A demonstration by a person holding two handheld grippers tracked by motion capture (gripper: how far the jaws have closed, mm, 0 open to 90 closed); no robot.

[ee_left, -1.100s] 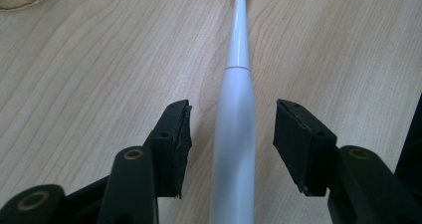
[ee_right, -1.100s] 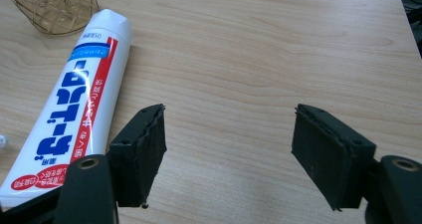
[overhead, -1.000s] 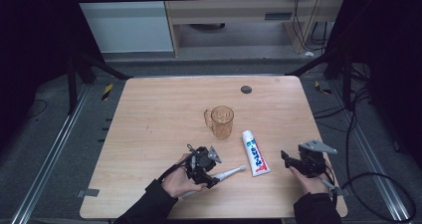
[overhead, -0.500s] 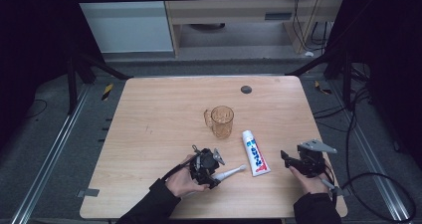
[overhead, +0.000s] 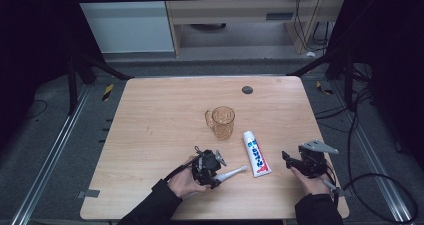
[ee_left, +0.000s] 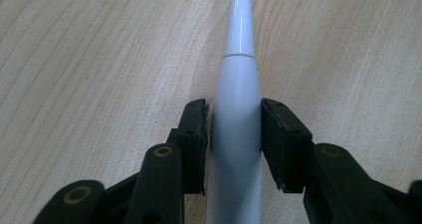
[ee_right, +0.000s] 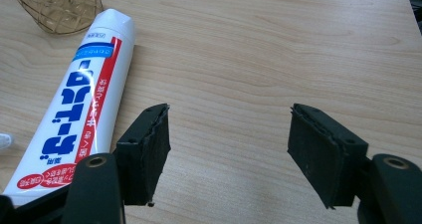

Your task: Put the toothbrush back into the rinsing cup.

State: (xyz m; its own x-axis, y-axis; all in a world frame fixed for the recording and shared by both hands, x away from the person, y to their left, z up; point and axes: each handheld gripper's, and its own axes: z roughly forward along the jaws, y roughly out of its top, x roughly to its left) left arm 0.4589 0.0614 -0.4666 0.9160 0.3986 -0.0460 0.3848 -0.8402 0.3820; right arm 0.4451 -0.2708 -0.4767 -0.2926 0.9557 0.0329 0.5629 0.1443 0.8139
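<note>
A white toothbrush [overhead: 232, 173] lies on the wooden table [overhead: 160, 115] near its front edge. My left gripper [overhead: 216, 177] is low over the toothbrush's thick handle [ee_left: 236, 109], and in the left gripper view [ee_left: 234, 109] both pads press against its sides. A white toothpaste tube [overhead: 256, 153] with red and blue print lies just right of the brush tip. My right gripper [overhead: 286, 156] rests at the front right, to the right of the tube [ee_right: 84, 99]. It is open [ee_right: 229, 134], with bare wood between its jaws.
An amber glass mug [overhead: 222, 121] stands upright behind the tube, handle to the left; its base shows in the right gripper view [ee_right: 57, 5]. A small dark round disc [overhead: 247, 90] lies near the table's far edge. Cables trail on the floor at the right.
The left gripper has edged slightly to the right along the toothbrush handle. The right gripper, the tube and the mug have not moved.
</note>
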